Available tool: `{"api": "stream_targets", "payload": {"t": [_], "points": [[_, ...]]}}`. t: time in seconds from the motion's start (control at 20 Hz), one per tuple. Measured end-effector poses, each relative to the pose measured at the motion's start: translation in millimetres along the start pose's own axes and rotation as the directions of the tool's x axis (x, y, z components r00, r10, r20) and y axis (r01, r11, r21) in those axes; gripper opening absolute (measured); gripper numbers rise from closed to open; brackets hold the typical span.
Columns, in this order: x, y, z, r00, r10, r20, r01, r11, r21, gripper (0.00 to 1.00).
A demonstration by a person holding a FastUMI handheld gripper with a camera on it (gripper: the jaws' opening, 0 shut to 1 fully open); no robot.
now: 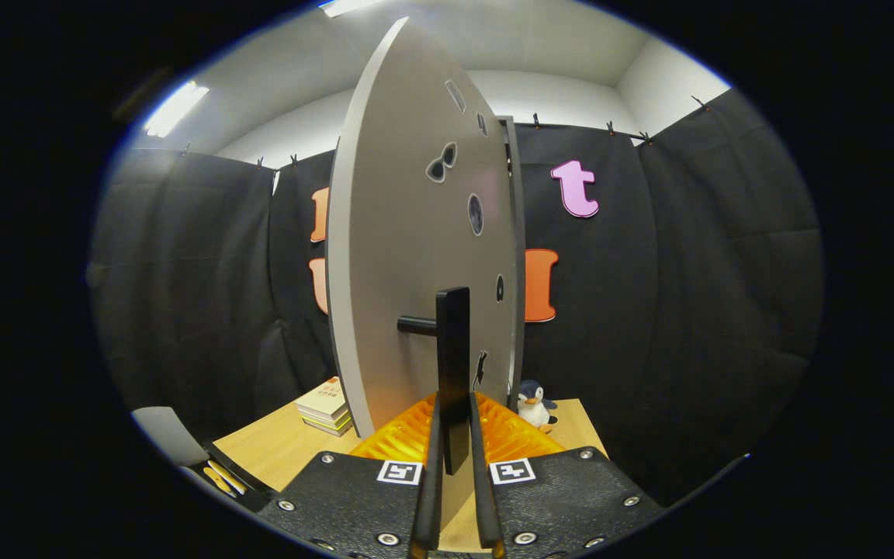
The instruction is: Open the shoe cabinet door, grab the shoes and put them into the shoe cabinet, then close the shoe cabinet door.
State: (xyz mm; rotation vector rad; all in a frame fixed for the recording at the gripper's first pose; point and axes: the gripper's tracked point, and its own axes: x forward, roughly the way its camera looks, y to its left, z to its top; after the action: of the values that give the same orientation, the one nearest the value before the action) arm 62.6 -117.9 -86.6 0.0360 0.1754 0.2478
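Between the fingers [455,485] stands the handle [453,373], a dark upright bar, its long axis running straight up and down, and the fingers sit narrow, one on each side of its lower end, gripping it as far as the view tells. A short stub joins the bar sideways to the door [408,256], the pale panel that rises just beyond and to the left of the fingers, swung out so we see it almost edge-on. Its far edge meets the cabinet [515,256] frame a little right of the handle, so the hinge line looks to lie back there. That's the relation that counts: any swing of the door goes round that far edge. Just past the fingertips, low down, lies something ribbed and orange [404,435]; what it is, I cannot tell. On the worktop [276,446] beyond, books [324,404] left, a toy penguin [534,404] right.
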Motion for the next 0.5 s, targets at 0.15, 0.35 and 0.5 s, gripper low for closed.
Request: {"api": "stream_targets", "payload": {"t": [0.15,0.35,0.5], "points": [[-6,-18,-5,1.0,-0.012,-0.017,0.012,1.0,0.004,0.18],[-12,-42,-6,0.997,-0.07,-0.025,0.069,0.997,-0.045,0.18],[-16,-60,-6,0.989,-0.145,-0.016,0.143,0.983,-0.115,0.17]]}}
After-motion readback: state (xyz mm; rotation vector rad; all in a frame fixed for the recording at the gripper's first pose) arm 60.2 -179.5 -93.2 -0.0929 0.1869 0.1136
